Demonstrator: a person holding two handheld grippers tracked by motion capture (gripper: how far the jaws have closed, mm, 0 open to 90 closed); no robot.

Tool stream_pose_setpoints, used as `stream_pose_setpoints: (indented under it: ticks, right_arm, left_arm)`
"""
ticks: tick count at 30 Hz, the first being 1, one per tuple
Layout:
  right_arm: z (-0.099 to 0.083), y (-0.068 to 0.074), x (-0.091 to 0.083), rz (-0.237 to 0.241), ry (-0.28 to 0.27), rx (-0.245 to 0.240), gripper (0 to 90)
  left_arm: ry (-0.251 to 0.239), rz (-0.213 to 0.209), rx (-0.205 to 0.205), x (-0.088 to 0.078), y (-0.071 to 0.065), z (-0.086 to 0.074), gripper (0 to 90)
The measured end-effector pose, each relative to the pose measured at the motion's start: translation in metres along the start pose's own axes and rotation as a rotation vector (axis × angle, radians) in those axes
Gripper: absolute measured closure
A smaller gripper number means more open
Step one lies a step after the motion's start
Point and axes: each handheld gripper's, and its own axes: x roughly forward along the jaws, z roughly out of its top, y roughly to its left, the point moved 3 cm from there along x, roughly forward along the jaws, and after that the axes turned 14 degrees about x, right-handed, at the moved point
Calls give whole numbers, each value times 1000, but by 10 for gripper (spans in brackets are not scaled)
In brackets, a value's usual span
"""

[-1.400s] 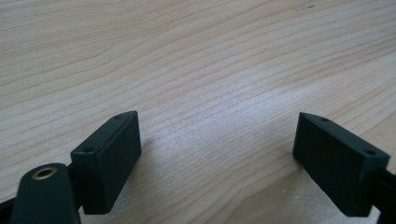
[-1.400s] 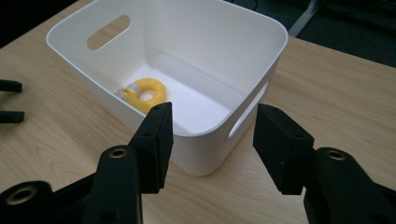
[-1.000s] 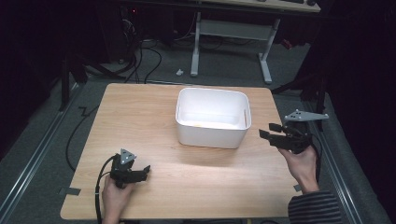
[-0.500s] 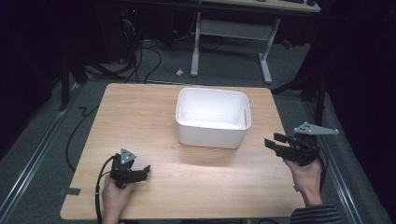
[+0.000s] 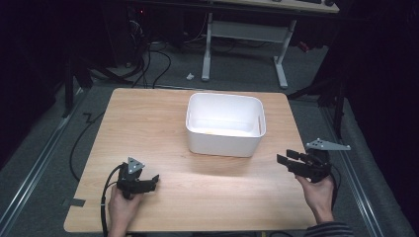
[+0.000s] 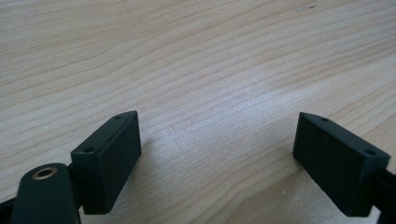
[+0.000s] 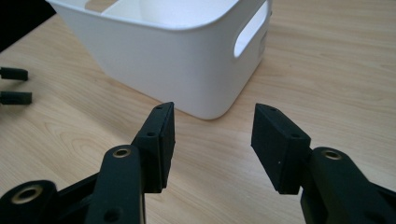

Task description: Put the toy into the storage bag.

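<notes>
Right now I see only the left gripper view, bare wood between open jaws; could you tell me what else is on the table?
Observer: A white bin stands mid-way across the table, ahead and right of your left gripper.
Operator: Where is the right gripper, please?
Observer: The right gripper is near the right edge, jaws open, aimed at the bin's corner, apart from it.
Operator: Has the bin a handle?
Observer: Yes, a cut-out slot in its end wall.
</notes>
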Motion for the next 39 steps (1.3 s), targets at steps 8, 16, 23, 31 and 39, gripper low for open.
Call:
stream_pose_setpoints:
  ticks: [8,16,23,31,39]
  right_arm:
    - [-14,0,20,5,15,1,499]
    - [-20,2,33,36,8,6,498]
    - [-28,3,42,41,16,-2,499]
    - [-35,-3,53,35,19,25,498]
    - [-37,-8,68,46,23,48,498]
  left_arm:
    - [-1,-3,1,0,0,0,156]
    - [-2,-2,-3,0,0,0,157]
    - [-2,-1,-4,0,0,0,158]
    - [-1,0,-5,0,0,0,158]
    - [-2,1,-7,0,0,0,159]
